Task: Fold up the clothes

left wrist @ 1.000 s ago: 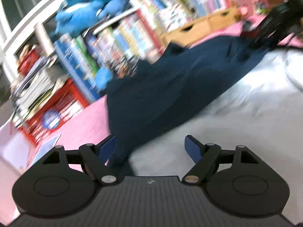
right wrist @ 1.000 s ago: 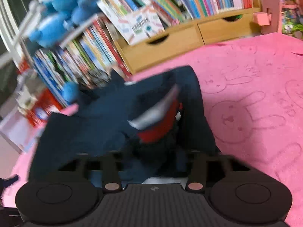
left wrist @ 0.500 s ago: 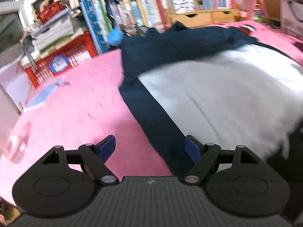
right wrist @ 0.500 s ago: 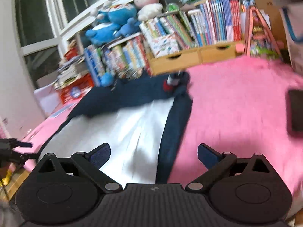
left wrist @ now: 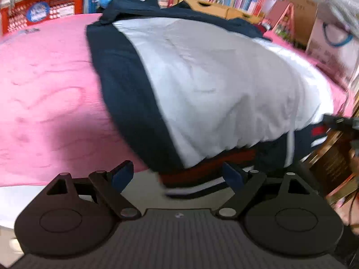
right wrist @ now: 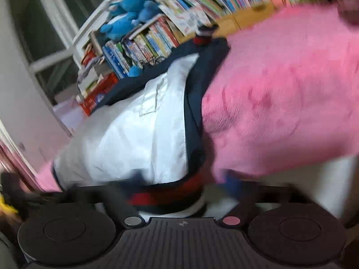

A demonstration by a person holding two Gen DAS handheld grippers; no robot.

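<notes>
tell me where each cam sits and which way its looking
Left wrist: sits on the left gripper, looking down along its open fingers at the jacket hem and pink blanket; the right gripper shows blurred at the right edge.
Right wrist: sits on the right gripper, tilted, looking along the jacket toward the bookshelf; its jaws are closing, the striped hem between them.
Both views share jacket, blanket and bookshelf.

jacket (left wrist: pixel 125 89): navy outside, white lining, red, white and navy striped hem
blanket (left wrist: pixel 44 94): pink
plush toy (right wrist: pixel 128 20): blue
crate (left wrist: pixel 44 11): red
</notes>
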